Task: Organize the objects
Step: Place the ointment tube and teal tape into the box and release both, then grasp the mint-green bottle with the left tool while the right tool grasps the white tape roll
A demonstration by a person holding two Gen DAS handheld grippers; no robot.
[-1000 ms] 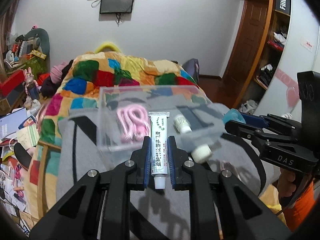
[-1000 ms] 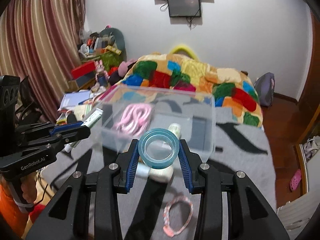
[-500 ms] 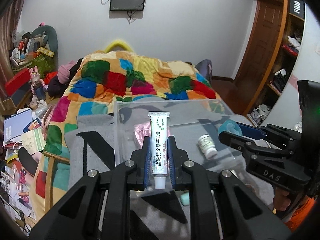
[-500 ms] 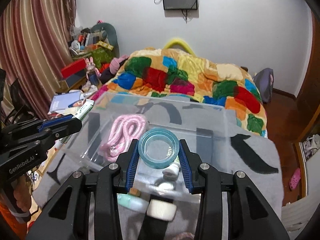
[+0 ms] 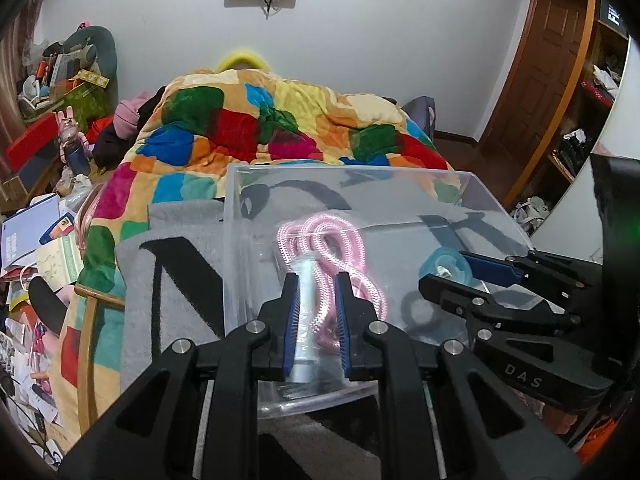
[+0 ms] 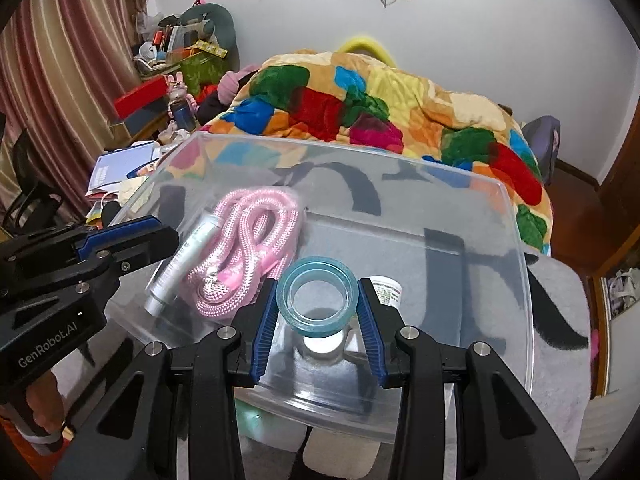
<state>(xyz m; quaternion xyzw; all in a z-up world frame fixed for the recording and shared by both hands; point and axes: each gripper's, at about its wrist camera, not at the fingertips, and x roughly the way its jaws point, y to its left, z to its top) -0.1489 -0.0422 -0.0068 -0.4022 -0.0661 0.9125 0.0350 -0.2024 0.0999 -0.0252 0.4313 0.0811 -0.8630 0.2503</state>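
Observation:
A clear plastic box (image 5: 472,184) (image 6: 516,264) sits on a grey blanket. A pink rope (image 5: 344,264) (image 6: 244,248) lies coiled inside. A white tube (image 6: 180,264) lies in the box beside the rope, blurred between my left fingers in the left wrist view (image 5: 306,312). My left gripper (image 5: 316,320) (image 6: 132,248) is open over the box's left side. My right gripper (image 6: 318,312) (image 5: 448,276) is shut on a blue tape roll (image 6: 318,296) (image 5: 444,264) above the box. A small white bottle (image 6: 386,288) shows beside the tape.
The bed carries a multicoloured quilt (image 5: 260,128) behind the box. White and green items (image 6: 320,444) lie on the blanket (image 5: 176,280) under the box's near wall. Cluttered papers and boxes (image 5: 36,232) crowd the left floor. A wooden door (image 5: 544,80) and shelves stand right.
Both grippers moved forward over the box. My left gripper opened and the white tube dropped into the box beside the pink rope. The right gripper still holds the tape roll.

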